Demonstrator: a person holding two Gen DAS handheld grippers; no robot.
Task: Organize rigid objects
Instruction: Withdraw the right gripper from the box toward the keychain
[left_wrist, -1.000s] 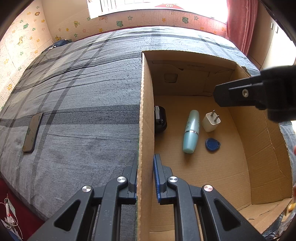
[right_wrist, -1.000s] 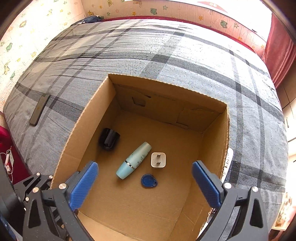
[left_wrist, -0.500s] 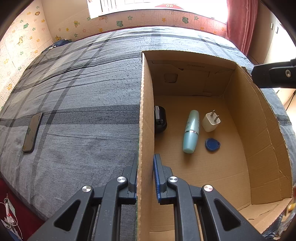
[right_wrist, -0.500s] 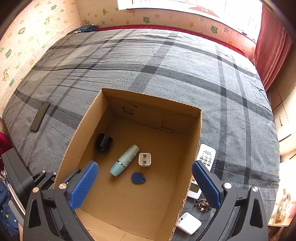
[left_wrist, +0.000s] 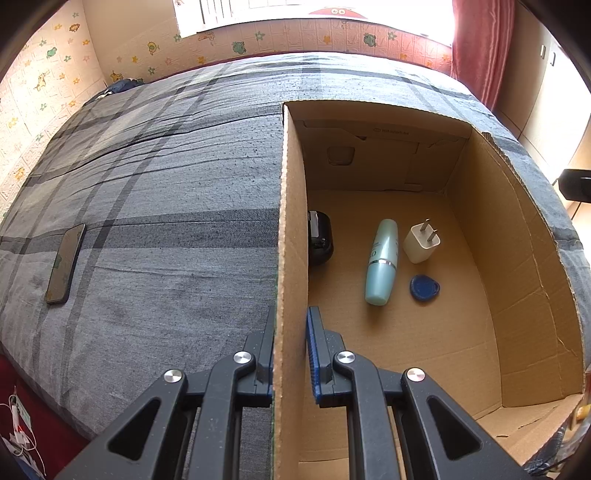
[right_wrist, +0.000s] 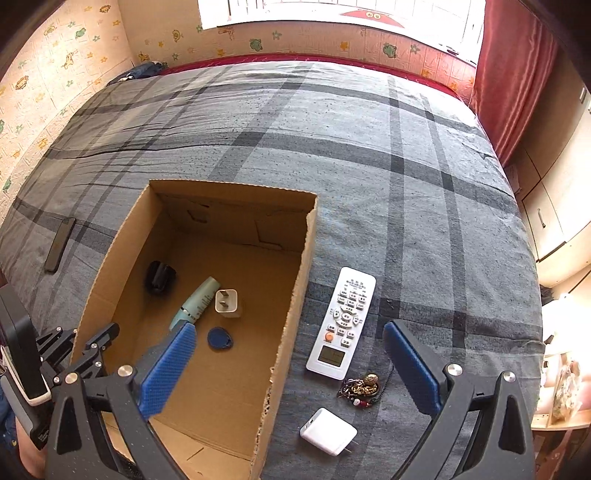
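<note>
Right claw (right_wrist: 288, 373) shifted off box (left_wrist: 291, 236) toward remote (right_wrist: 341, 323), jaws wide; left claw (left_wrist: 290, 347) clamps box wall.

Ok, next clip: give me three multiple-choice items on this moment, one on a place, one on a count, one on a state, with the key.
1. Where does the white remote control lie?
A. inside the cardboard box
B. on the bedcover right of the box
C. on the floor

2. How many things lie in the cardboard box?
A. two
B. four
C. six

3. What is the left gripper doing?
A. hanging open above the bed
B. holding the teal bottle
C. clamped on the box's wall

Key: 1 B, the remote rests on the grey plaid bedcover beside the box's right wall. 2 B, a black object, a teal bottle, a white plug adapter and a blue key fob. 3 C, its fingers sit on either side of the cardboard edge.
</note>
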